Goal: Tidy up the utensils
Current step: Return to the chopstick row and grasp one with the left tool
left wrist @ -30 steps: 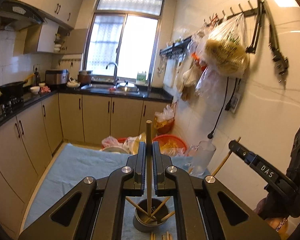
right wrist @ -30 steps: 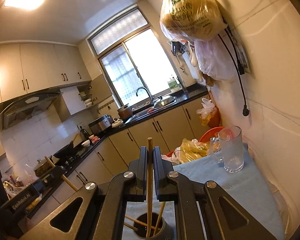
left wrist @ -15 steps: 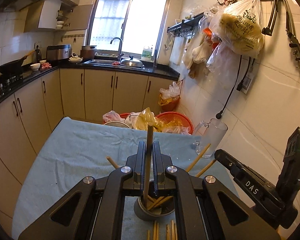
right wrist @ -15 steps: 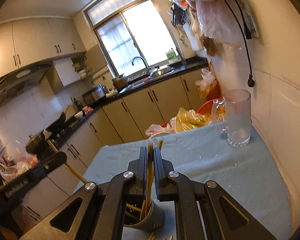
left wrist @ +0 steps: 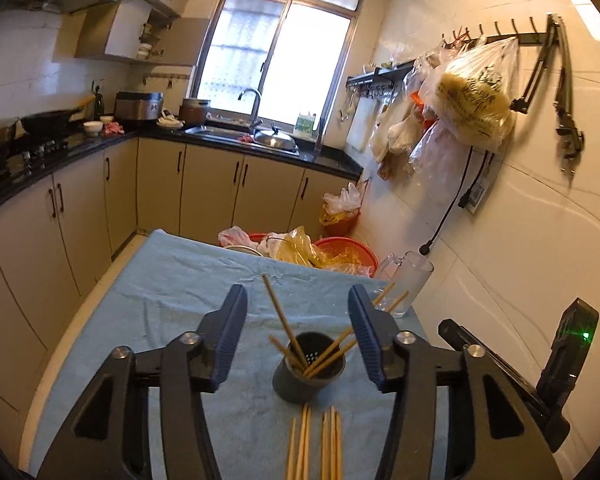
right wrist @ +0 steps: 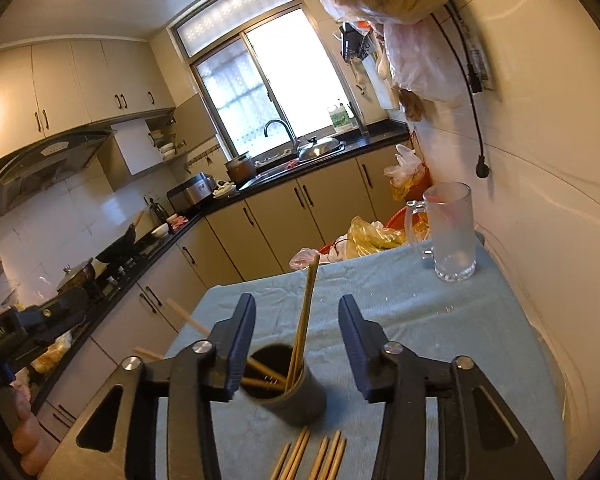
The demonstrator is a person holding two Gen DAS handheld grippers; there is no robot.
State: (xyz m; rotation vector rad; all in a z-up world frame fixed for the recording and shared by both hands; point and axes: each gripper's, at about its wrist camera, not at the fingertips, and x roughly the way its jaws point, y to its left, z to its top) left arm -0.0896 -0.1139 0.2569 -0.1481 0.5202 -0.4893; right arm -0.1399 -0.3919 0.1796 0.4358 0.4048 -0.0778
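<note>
Blue cloth (left wrist: 172, 280) covering the table, giving a soft bed for the sticks. Sitting at far right by the wall, a glass mug (right wrist: 452, 236), well apart from the work. Standing mid-table, dark cup (left wrist: 309, 372) with holes in its base, serving as the holder. Leaning inside it at mixed angles, several chopsticks (left wrist: 284, 322), tips down, tops fanning out over the rim. Lying flat on the cloth just near of the cup, more loose chopsticks (left wrist: 320, 444), likely waiting their turn.

Left gripper (left wrist: 298, 338) hanging above the cup with jaws spread wide, gripping nothing. Right gripper (right wrist: 296, 344) doing the same from the other side, jaws apart, empty, cup between them in its view. Probably both hovering here because a stick apiece is going in; next pick likely from the flat pile.

Near ends of the flat sticks being cut off by the frame edge, so no exact count. Cup's left rim being hidden behind a finger in the right view. Sticks deep in the cup overlapping, hard telling how many.
</note>
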